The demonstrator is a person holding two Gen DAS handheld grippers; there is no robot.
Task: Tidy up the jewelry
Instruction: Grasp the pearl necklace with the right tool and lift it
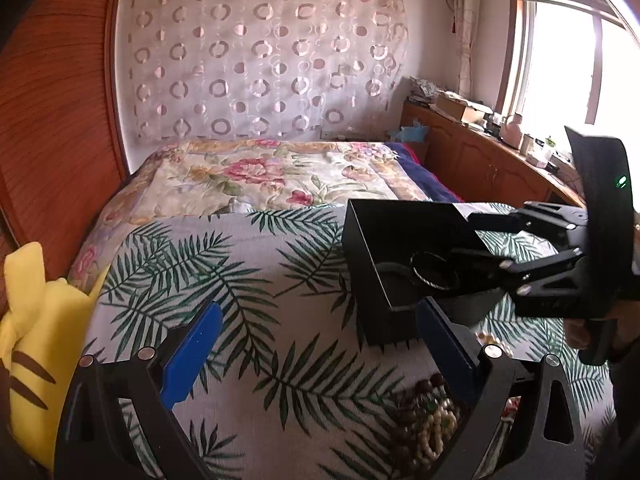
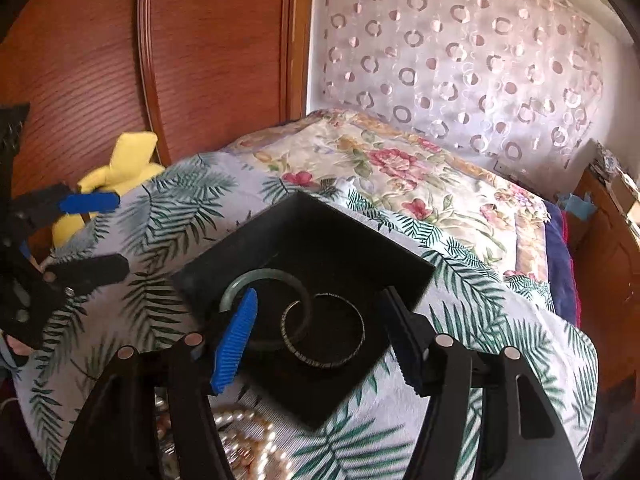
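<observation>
A black open box [image 2: 320, 236] sits on the palm-leaf cloth [image 2: 472, 280] on the bed. Inside lie a pale green jade bangle [image 2: 256, 276] and a dark patterned bangle [image 2: 340, 356], overlapping. My right gripper [image 2: 320, 340] is open and empty, its blue fingers spread over the box. In the left wrist view the box [image 1: 376, 248] is at right with the right gripper [image 1: 460, 272] reaching into it. My left gripper [image 1: 320, 344] is open and empty above the cloth. Bead and pearl strands [image 1: 432, 424] lie by its right finger; pearls [image 2: 248, 440] also show below the box.
A yellow plush toy [image 1: 32, 320] lies at the bed's left edge by the wooden headboard [image 1: 52, 120]. A floral quilt [image 1: 272, 176] covers the far bed. A wooden counter [image 1: 480, 152] with clutter runs under the window at right.
</observation>
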